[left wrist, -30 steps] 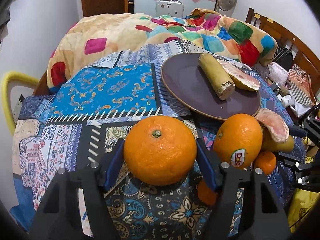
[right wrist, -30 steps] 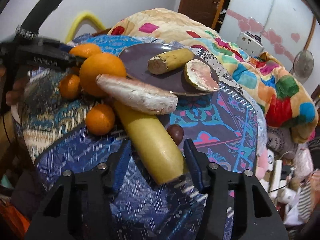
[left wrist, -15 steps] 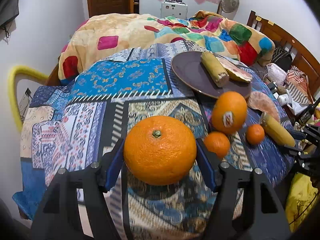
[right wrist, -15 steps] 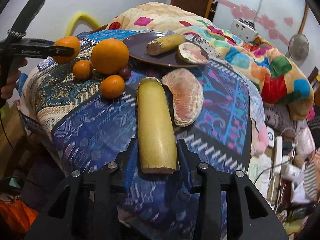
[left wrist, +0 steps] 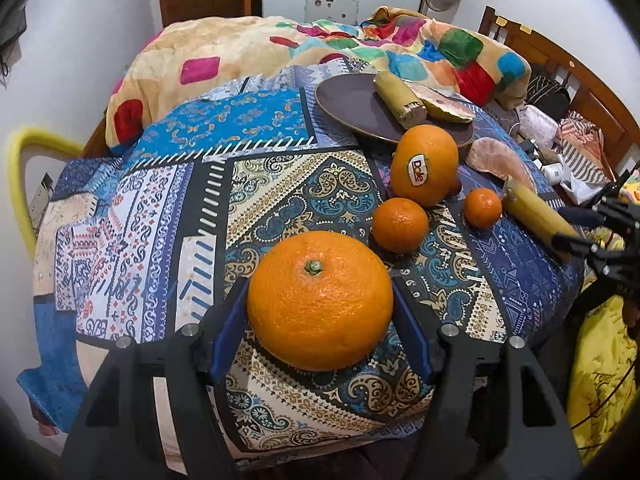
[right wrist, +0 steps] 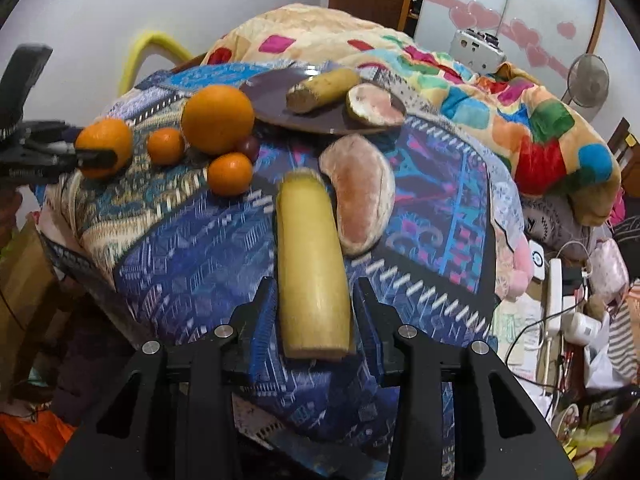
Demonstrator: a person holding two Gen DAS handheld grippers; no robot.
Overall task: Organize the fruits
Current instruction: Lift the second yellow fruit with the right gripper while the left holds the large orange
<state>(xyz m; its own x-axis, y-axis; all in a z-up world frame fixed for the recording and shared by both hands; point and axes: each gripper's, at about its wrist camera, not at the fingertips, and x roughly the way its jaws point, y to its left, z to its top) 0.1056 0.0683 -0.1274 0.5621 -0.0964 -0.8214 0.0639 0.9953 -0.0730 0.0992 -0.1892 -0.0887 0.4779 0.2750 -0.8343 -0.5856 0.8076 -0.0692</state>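
Note:
My left gripper [left wrist: 318, 288] is shut on a big orange [left wrist: 320, 304], held over the near edge of the patterned cloth; the right wrist view shows this orange [right wrist: 104, 146] at far left. My right gripper [right wrist: 314, 284] is shut on a yellow cylindrical fruit piece [right wrist: 310, 256], whose far end points at a peeled pomelo segment [right wrist: 360, 192]. A stickered orange [left wrist: 424, 164], two small tangerines [left wrist: 400, 224] [left wrist: 482, 207] and a small dark fruit [right wrist: 249, 147] lie on the cloth. A dark plate [left wrist: 352, 108] carries another yellow piece [left wrist: 398, 94] and a pomelo wedge [left wrist: 444, 104].
A colourful blanket [left wrist: 320, 48] is heaped behind the plate. A yellow chair back [left wrist: 24, 168] stands at the left, and a wooden bed frame [left wrist: 560, 60] with bags and cables at the right. The cloth's left half [left wrist: 140, 208] has nothing on it.
My left gripper has drawn back from the fruit group with the big orange. My right gripper's jaws closed on the yellow piece and swung it straight, clear of the pomelo segment.

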